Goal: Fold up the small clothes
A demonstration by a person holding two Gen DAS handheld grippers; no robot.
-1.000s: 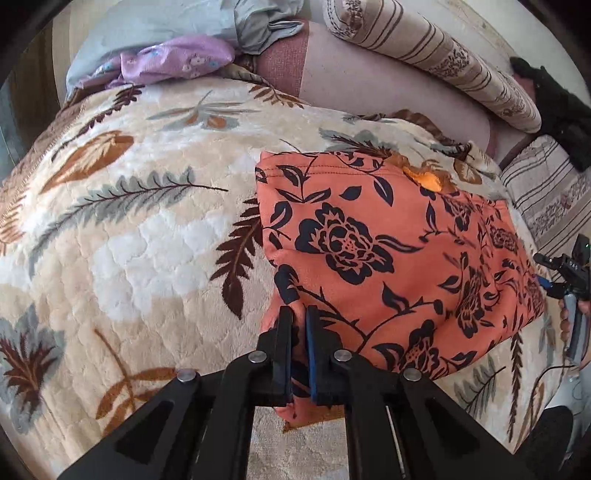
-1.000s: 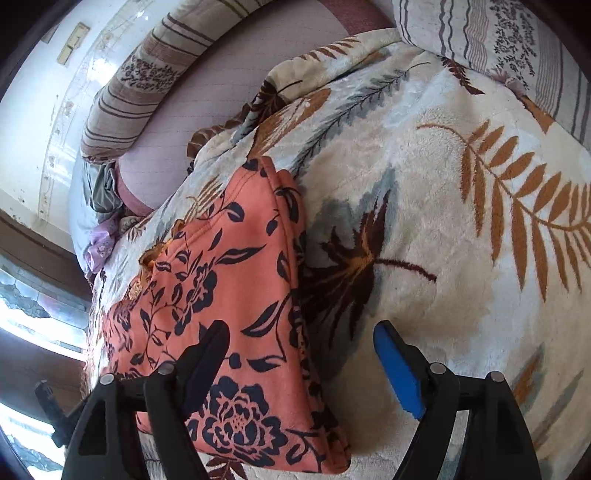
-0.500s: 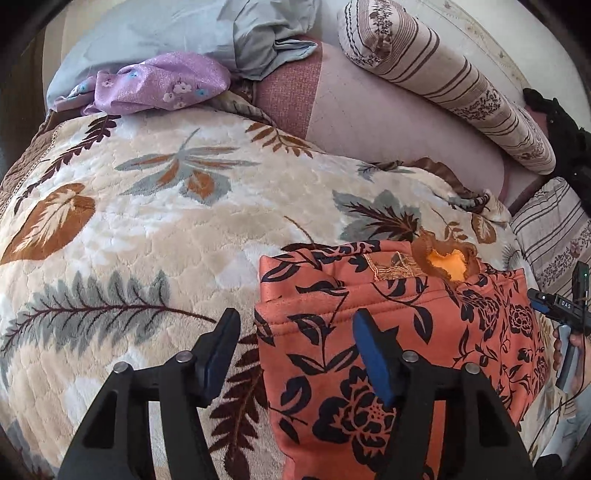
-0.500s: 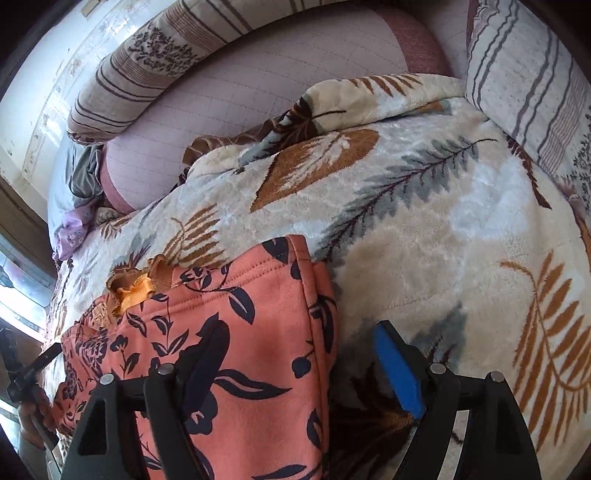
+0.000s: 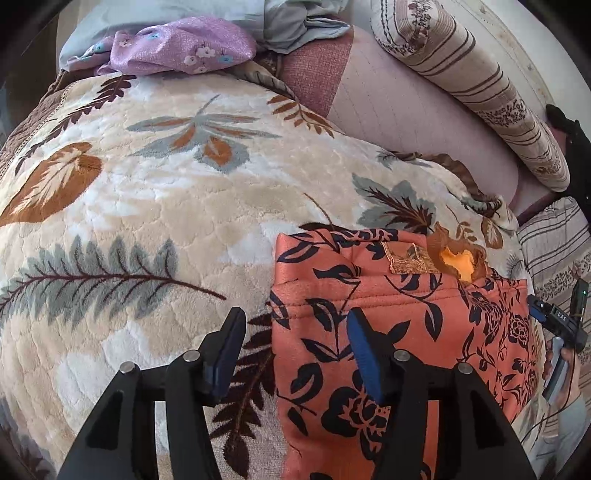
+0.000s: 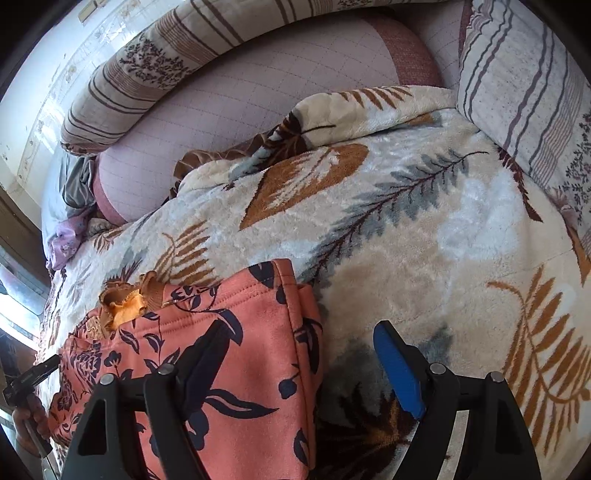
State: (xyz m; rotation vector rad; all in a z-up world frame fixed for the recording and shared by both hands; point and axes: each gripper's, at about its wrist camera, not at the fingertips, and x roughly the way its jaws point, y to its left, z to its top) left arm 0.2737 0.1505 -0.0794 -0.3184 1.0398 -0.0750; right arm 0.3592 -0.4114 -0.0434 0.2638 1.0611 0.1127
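Your left hand-held gripper hangs over the near left corner of the orange floral garment, jaws parted and gripping nothing. They have just been opening, then eased in a touch. The garment's left folded edge runs up between the two fingers: the blue-padded finger sits above the cloth, while the other is over the bare blanket just beside the edge. No pad presses on the fabric.

Your right hand-held gripper is released too, jaws standing wide. Its dark finger is over the garment and its blue-padded one over the blanket, so the garment's right folded edge lies between them, untouched.

The garment rests folded on the leaf-patterned blanket that covers the bed, its orange ruffled collar poking out at the far edge. From the left wrist view you can see your right hand at the far right, holding its tool just past the garment's other side.

Beyond the blanket lies a pink quilted mattress, a long striped bolster along the wall, and a striped pillow on the right. A lilac flowered cloth and grey-blue clothes are bunched at the far left, well apart from the garment.
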